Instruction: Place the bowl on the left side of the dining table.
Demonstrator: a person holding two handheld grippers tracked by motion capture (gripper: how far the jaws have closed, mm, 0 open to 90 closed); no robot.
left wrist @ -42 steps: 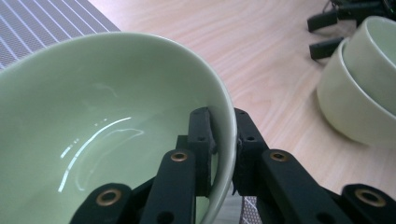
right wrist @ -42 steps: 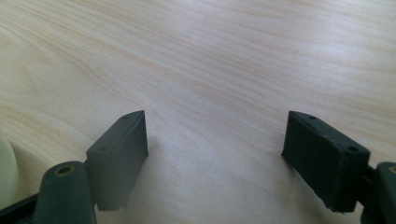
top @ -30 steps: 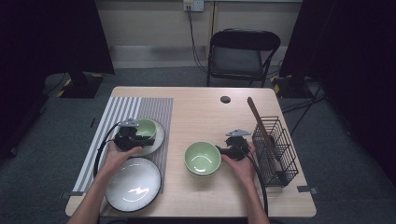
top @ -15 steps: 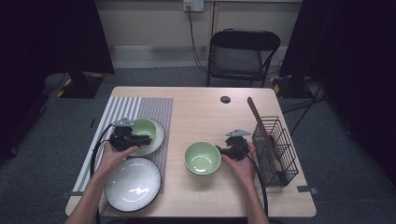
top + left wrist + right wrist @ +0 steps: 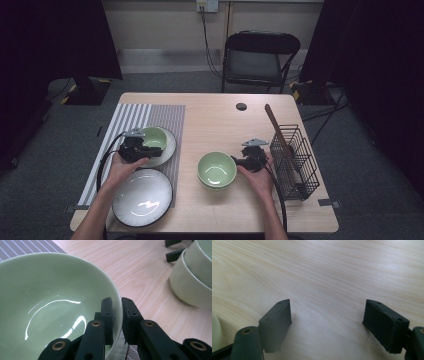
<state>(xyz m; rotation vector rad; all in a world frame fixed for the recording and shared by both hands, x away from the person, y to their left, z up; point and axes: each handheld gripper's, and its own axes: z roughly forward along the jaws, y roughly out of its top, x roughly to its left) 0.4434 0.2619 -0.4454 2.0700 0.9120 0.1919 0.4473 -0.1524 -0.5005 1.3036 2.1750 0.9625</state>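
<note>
Left gripper on bowl rim

No text, label, brand or number can be read anywhere in these views. The bowls, plates, mat and desk carry no legible markings.

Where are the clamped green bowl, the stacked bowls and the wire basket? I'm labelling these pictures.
clamped green bowl [image 5: 50,302], left gripper view, inner wall
stacked bowls [image 5: 216,170], high view, inside bottom
wire basket [image 5: 300,172], high view, side mesh

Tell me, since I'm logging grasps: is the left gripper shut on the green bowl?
Shut: the left gripper pinches the green bowl's rim, one jaw inside, one outside.
</note>
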